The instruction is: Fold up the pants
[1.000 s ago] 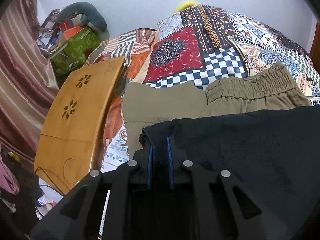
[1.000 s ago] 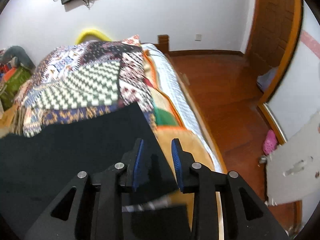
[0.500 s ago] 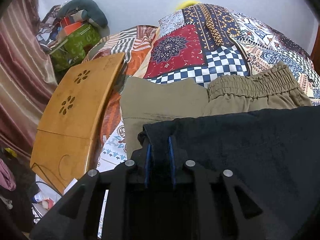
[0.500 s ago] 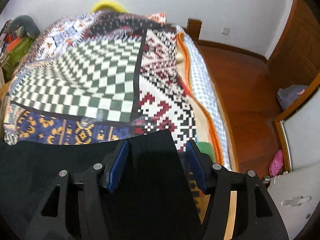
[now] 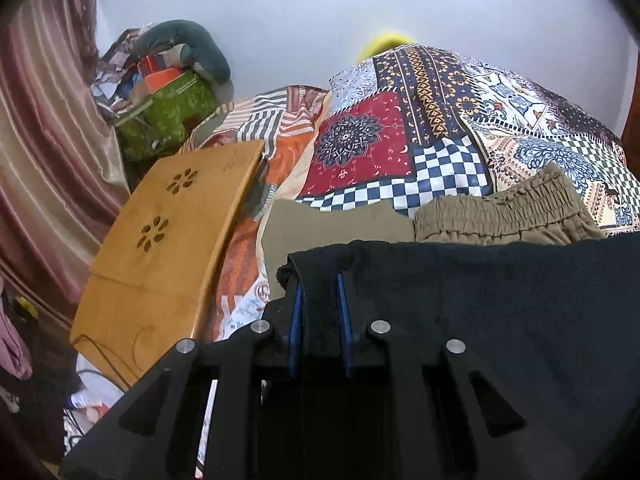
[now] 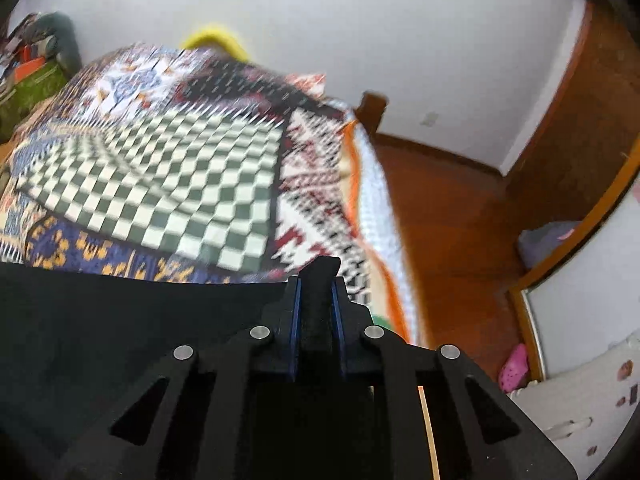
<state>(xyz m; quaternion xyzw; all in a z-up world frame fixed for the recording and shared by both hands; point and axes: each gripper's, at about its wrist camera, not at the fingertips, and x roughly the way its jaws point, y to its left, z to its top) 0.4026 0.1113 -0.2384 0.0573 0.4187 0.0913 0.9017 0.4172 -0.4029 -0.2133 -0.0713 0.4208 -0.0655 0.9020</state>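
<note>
Patchwork bedding covers the bed that fills both views, with a white wall behind it. At the far left, a wooden lap tray lies on the bed's left side. Right of it a pair of olive trousers rests on the quilt, its gathered waistband toward the right. Nearest the cameras lie the black pants, stretched as a dark sheet across the near edge of the bed. The left gripper is clenched on their left corner, cloth bunched between the blue pads. Farther right, the right gripper has its jaws closing on the right corner, a small peak of black fabric standing up between the pads. The right view is blurred, so how deep that bite goes is hard to judge. The main risk is a shallow hold on the right: if only the tip of the corner is caught, it could slip out when the edge is lifted, and the fold would land skewed. Uneven pulling could also drag the black cloth over the olive pair and disturb it.
</note>
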